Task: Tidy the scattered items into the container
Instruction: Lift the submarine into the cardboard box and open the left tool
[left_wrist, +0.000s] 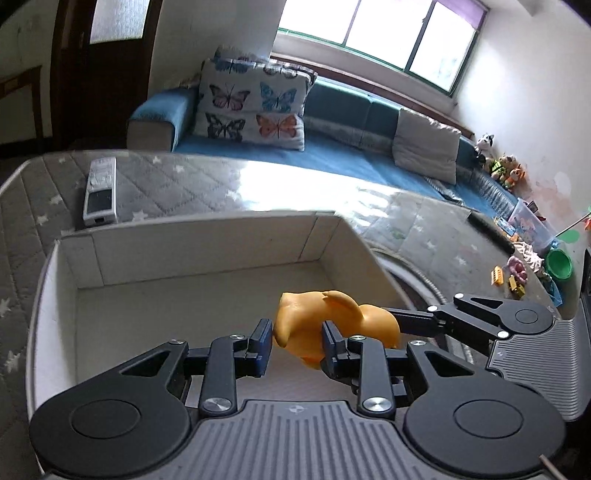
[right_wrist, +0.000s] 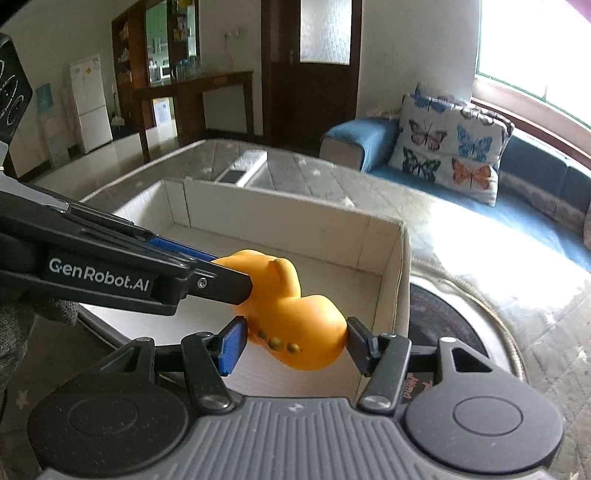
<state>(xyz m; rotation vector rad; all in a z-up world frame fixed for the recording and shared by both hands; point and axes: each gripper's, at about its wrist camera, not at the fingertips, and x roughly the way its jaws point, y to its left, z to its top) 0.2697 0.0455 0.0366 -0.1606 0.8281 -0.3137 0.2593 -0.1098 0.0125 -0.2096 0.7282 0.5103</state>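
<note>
A yellow rubber duck toy (left_wrist: 325, 325) hangs over the open white cardboard box (left_wrist: 207, 240), held from two sides. My left gripper (left_wrist: 297, 341) is shut on one end of the duck. My right gripper (right_wrist: 293, 341) is shut on the duck's body (right_wrist: 295, 317), its blue pads pressed to both flanks. In the right wrist view the left gripper's fingers (right_wrist: 221, 280) come in from the left onto the duck's head. In the left wrist view the right gripper's fingers (left_wrist: 417, 317) come in from the right. The box (right_wrist: 391, 266) holds nothing else that I can see.
The box stands on a grey quilted star-pattern table cover (left_wrist: 155, 177). A silver remote control (left_wrist: 100, 190) lies beyond the box. A round dark disc (right_wrist: 443, 317) lies right of the box. A blue sofa with a butterfly pillow (left_wrist: 255, 103) is behind. Toys (left_wrist: 517, 273) lie on the floor at right.
</note>
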